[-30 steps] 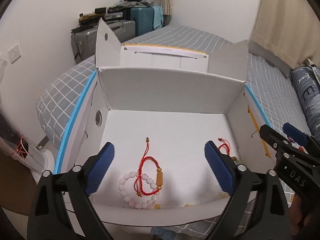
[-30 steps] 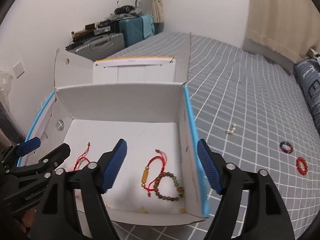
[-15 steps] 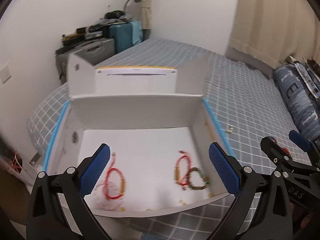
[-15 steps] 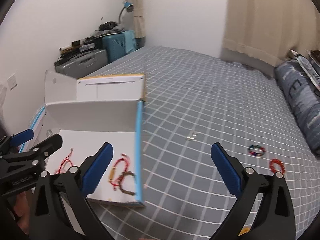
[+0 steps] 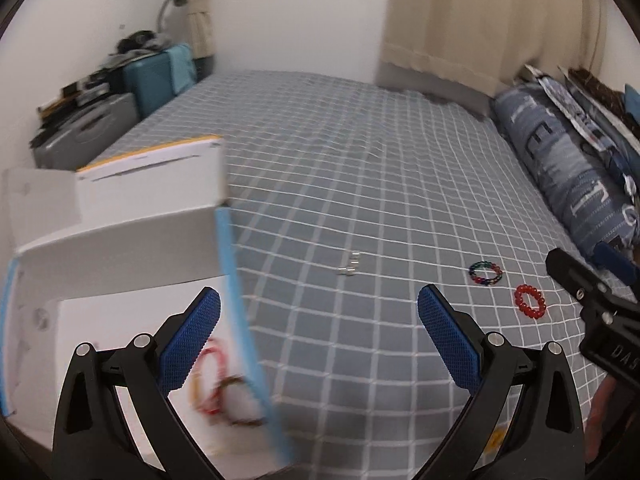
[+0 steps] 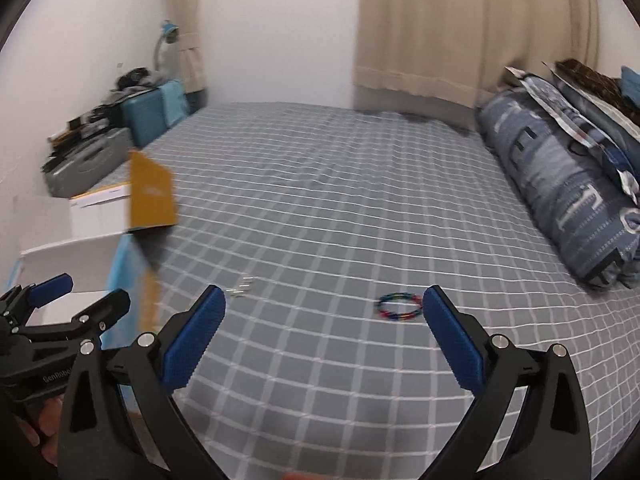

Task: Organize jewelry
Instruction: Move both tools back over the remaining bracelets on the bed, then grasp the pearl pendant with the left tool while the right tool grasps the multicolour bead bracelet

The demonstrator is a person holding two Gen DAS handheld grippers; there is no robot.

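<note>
both tools have swung right, off the white cardboard box point(image 5: 132, 240) and over the grey checked bed point(image 6: 340, 220). right tool point(image 6: 324, 332) has just opened wide, empty; left tool point(image 5: 318, 336) wide, empty. multicoloured bead bracelet point(image 6: 399, 307) lies near the right fingertip point(image 6: 444, 312); centre it, descend squarely, close gently.

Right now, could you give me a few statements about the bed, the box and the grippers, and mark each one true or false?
1. The multicoloured bead bracelet lies on the checked bedspread, outside the white box. True.
2. The right gripper is shut on the red bead bracelet. False: it is open and empty; that bracelet lies on the bedspread.
3. The left gripper is open and empty. True.
4. The white box holds nothing. False: bracelets lie inside.
</note>
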